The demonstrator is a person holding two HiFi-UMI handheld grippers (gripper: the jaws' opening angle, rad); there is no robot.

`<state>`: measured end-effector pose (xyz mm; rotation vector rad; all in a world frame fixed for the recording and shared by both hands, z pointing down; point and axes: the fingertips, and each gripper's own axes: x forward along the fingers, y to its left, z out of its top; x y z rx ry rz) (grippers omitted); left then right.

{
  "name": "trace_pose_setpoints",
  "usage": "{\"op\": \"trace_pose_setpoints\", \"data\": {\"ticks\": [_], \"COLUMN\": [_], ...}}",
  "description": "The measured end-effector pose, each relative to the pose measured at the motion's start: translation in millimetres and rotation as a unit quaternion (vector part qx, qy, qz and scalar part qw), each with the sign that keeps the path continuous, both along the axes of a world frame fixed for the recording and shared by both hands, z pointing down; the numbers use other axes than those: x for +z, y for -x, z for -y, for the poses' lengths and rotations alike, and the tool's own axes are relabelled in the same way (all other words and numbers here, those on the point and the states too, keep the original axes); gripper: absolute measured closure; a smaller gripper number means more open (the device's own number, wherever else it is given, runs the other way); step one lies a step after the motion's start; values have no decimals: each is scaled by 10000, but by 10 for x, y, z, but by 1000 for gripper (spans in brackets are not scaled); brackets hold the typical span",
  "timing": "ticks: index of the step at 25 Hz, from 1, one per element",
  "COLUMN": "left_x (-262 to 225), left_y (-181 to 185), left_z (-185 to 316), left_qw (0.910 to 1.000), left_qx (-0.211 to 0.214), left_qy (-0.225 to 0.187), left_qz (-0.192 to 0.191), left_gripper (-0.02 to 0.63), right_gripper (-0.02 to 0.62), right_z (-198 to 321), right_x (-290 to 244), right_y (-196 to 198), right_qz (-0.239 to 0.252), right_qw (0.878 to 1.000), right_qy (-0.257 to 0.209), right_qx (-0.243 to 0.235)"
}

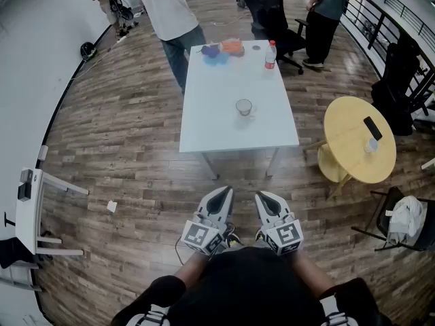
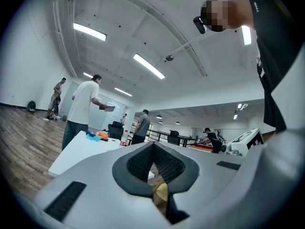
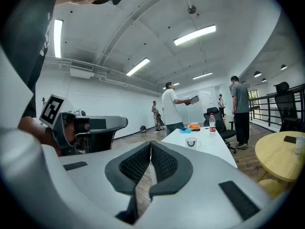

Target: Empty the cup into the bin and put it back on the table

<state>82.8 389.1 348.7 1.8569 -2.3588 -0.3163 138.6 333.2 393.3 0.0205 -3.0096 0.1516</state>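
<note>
Nearest, the left gripper [image 1: 223, 194] and right gripper [image 1: 265, 198] sit side by side, both pressed together on nothing, well short of the bench [image 1: 204, 128]. Beyond them, the cup [image 1: 244, 106] stands upright mid-bench, nearer its near edge.

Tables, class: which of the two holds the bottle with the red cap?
The white rectangular table, with the bottle near its far right corner; the round yellow table has no bottle.
</note>
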Motion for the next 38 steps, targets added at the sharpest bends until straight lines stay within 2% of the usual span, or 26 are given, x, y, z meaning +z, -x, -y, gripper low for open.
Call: {"op": "trace_pose_setpoints", "data": {"ticks": [5, 9, 15, 18, 21, 23, 30, 34, 38], "left_x": [39, 67, 172, 213, 231, 244, 365, 439, 478], "left_y": [71, 153, 289, 344, 393, 476, 876, 1040, 1227], "left_z": [-184, -296, -221, 9, 295, 516, 1254, 1596, 1797], "left_qw": [9996, 9979, 9980, 9971, 9961, 9960, 9954, 9943, 9939], "left_qx": [-5, 35, 32, 131, 238, 245, 87, 29, -40], "left_qy": [199, 459, 600, 694, 760, 776, 917, 1036, 1095], "left_qz": [205, 449, 208, 280, 374, 380, 276, 241, 151], "left_gripper": [586, 586, 586, 586, 586, 586, 584, 584, 584], "right_gripper": [578, 578, 578, 578, 578, 578, 578, 578, 578], "right_z": [-116, -252, -272, -164, 44, 260, 1098, 1432, 1625], "right_x": [1, -54, -185, -195, -167, -146, -83, -61, 58], "right_y": [74, 153, 287, 432, 557, 645, 987, 1153, 1325], "right_qz": [-1, -6, 178, 138, 188, 241, 124, 201, 155], "right_qw": [9998, 9998, 9992, 9978, 9981, 9985, 9970, 9982, 9980], "right_qy": [86, -151, -232, -530, -484, -423, -694, -342, -262], "right_qx": [165, -105, -283, -366, -320, -266, -307, -460, -562]}}
